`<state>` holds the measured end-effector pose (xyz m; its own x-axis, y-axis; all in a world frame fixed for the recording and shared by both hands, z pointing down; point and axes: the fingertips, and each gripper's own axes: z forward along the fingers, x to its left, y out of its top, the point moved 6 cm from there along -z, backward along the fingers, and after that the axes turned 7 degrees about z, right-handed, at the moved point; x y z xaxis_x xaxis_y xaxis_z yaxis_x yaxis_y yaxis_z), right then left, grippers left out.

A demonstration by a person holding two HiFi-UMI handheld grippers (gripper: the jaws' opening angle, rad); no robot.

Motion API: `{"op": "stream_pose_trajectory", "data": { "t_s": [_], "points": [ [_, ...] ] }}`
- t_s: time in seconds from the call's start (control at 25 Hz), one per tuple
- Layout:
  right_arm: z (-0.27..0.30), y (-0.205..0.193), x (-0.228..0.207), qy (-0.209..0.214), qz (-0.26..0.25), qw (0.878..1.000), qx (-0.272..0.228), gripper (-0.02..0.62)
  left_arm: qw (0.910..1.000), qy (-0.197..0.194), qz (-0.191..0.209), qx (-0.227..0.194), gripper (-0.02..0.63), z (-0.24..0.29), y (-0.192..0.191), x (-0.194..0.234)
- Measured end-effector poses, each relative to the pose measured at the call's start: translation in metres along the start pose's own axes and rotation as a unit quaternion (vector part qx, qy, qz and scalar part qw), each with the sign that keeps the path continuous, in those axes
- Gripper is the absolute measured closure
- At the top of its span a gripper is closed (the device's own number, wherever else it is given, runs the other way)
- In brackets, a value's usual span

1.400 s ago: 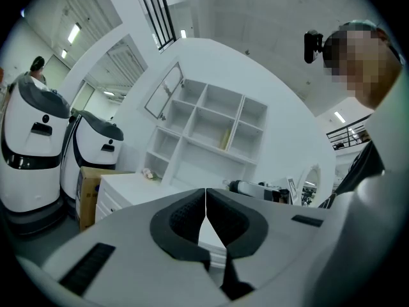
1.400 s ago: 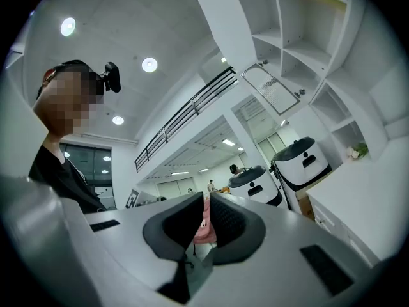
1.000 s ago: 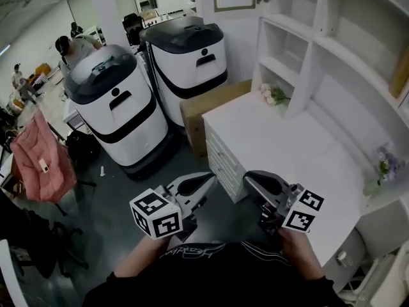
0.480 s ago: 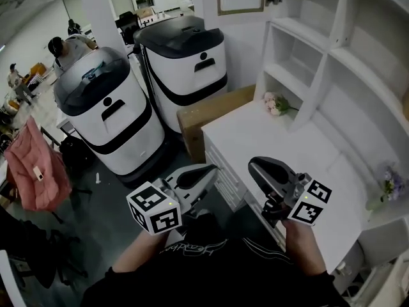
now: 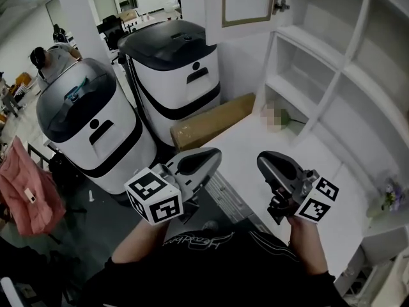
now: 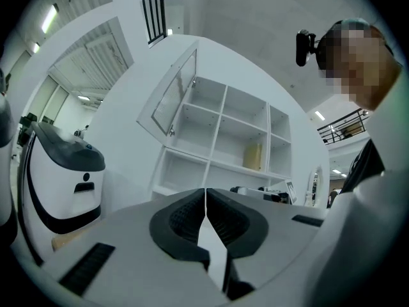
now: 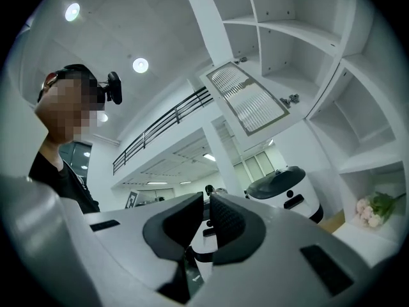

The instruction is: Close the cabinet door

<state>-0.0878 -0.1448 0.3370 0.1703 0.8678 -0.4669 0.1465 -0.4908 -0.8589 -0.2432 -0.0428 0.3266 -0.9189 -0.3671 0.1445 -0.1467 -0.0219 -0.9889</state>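
Observation:
The cabinet door (image 5: 246, 0), white-framed with a ribbed glass pane, stands swung open at the top of the head view, hinged (image 5: 279, 6) to the white shelf unit (image 5: 332, 50). My left gripper (image 5: 214, 153) is shut and empty, held low over the desk's front corner, well below the door. To its right, my right gripper (image 5: 263, 160) is also shut and holds nothing. The left gripper view has the door (image 6: 174, 93) up and left of the shut gripper (image 6: 206, 196). In the right gripper view the door (image 7: 249, 104) hangs high above the gripper (image 7: 208, 202).
A white desk (image 5: 255, 147) with drawers stands under the shelves, with flowers (image 5: 280, 116) at its back. A cardboard box (image 5: 211, 123) and two large white-and-black machines (image 5: 176, 62) (image 5: 86, 123) stand to the left. A pink garment (image 5: 25, 194) hangs far left.
Both grippers have moved forward and slightly up towards the shelf unit. The open door now looks larger and closer at the top of the head view. Both jaws stayed shut.

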Motion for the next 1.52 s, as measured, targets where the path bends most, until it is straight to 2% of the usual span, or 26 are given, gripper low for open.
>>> {"op": "stream_pose_trajectory", "data": {
  "t_s": [0.32, 0.48, 0.68, 0.8, 0.96, 1.12, 1.52],
  "points": [
    [0.042, 0.028, -0.026, -0.035, -0.028, 0.999, -0.009, 0.538, 0.9994, -0.023, 0.02, -0.018, 0.578, 0.022, 0.044, 0.085],
    [0.048, 0.032, -0.035, -0.057, -0.038, 0.997, -0.02, 0.538, 0.9979, -0.032, 0.048, -0.029, 0.571, 0.035, 0.06, 0.115],
    [0.055, 0.032, -0.047, -0.077, -0.041, 0.996, -0.03, 0.538, 0.9963, -0.031, 0.071, -0.039, 0.482, 0.057, 0.083, 0.154],
    [0.055, 0.032, -0.054, -0.091, -0.042, 0.994, -0.036, 0.538, 0.9945, -0.035, 0.085, -0.049, 0.442, 0.071, 0.1, 0.172],
    [0.054, 0.031, -0.061, -0.108, -0.042, 0.993, -0.038, 0.539, 0.9917, -0.046, 0.103, -0.061, 0.43, 0.09, 0.121, 0.19],
    [0.05, 0.029, -0.067, -0.124, -0.04, 0.991, -0.037, 0.538, 0.9905, -0.037, 0.115, -0.066, 0.42, 0.11, 0.138, 0.212],
    [0.045, 0.022, -0.078, -0.15, -0.035, 0.987, -0.04, 0.538, 0.9906, -0.051, 0.112, -0.061, 0.425, 0.141, 0.139, 0.24]
  ]
}}
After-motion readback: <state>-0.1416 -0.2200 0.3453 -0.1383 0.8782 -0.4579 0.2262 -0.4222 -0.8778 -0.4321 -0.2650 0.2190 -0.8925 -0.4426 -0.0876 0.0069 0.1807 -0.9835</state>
